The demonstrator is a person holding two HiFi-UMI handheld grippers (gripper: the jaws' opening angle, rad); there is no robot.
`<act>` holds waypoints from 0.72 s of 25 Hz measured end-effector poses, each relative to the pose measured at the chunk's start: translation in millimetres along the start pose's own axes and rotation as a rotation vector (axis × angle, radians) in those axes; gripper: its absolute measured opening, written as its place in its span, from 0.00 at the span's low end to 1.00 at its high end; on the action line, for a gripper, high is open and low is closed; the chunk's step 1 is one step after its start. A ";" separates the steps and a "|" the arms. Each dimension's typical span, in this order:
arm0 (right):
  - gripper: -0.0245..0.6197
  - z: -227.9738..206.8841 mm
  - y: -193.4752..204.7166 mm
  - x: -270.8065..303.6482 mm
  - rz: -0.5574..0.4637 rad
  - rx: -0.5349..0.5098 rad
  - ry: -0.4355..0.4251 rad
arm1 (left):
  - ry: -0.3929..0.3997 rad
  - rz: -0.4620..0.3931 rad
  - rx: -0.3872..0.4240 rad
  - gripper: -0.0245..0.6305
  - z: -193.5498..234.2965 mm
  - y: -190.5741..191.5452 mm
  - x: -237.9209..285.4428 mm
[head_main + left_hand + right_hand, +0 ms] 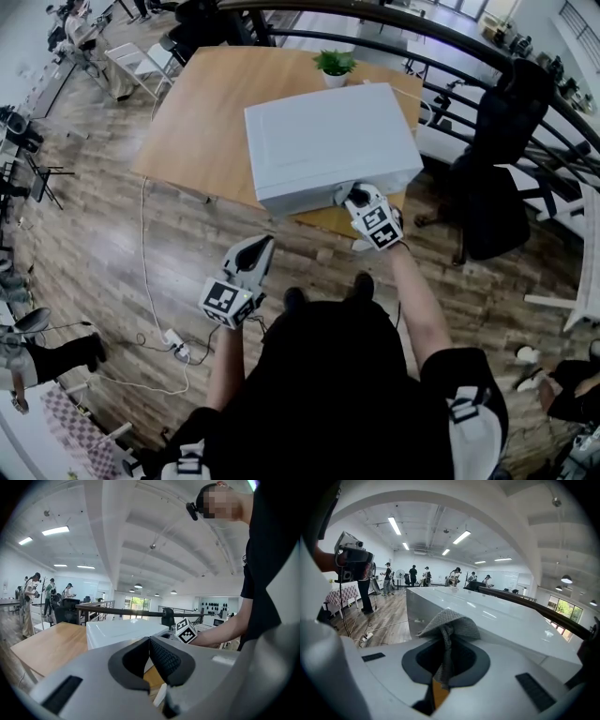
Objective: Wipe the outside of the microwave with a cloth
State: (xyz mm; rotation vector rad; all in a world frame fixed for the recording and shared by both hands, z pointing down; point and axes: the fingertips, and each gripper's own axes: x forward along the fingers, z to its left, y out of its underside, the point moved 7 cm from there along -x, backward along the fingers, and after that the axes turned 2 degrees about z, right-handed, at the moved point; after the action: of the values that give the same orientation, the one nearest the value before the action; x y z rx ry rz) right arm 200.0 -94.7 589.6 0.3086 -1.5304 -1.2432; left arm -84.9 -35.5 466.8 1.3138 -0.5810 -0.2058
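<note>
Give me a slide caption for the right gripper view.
Right gripper, shut on a grey cloth, holds it at the near edge of the white microwave.

Head view: microwave [328, 141] shows top + one side face only, other faces out of sight. Tips of right gripper [359, 195] lie against its lower near edge; jaw gap unreadable here, cloth not distinguishable. Table [206, 112] partly covered by microwave. Potted plant [335, 66] too small for detail.

Right gripper view: cloth [449, 620] lower end vanishes betw. the pads; its fold hides contact pt w/ microwave wall. Background people [412, 576] too small to tell activity.

Left gripper view: left gripper [149, 640] body blocks microwave's lower part + table's near edge. Of right gripper only the marker cube [186, 631] shows.
</note>
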 end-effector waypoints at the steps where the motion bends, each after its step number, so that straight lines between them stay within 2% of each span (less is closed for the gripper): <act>1: 0.06 -3.7 2.6 -2.1 0.003 0.001 0.003 | 0.005 -0.001 0.002 0.04 -1.4 -0.3 3.3; 14: 0.07 -44.3 28.9 -29.1 0.041 0.001 0.055 | 0.022 -0.041 0.028 0.04 -9.9 -4.8 29.4; 18: 0.06 -55.6 36.7 -36.4 0.048 0.002 0.076 | 0.022 -0.023 0.011 0.04 -12.5 -4.1 32.5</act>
State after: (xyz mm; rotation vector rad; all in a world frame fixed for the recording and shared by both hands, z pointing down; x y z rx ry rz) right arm 274.9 -82.3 591.5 0.3151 -1.4661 -1.1791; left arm -50.3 -40.9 470.4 1.3327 -0.5498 -0.2069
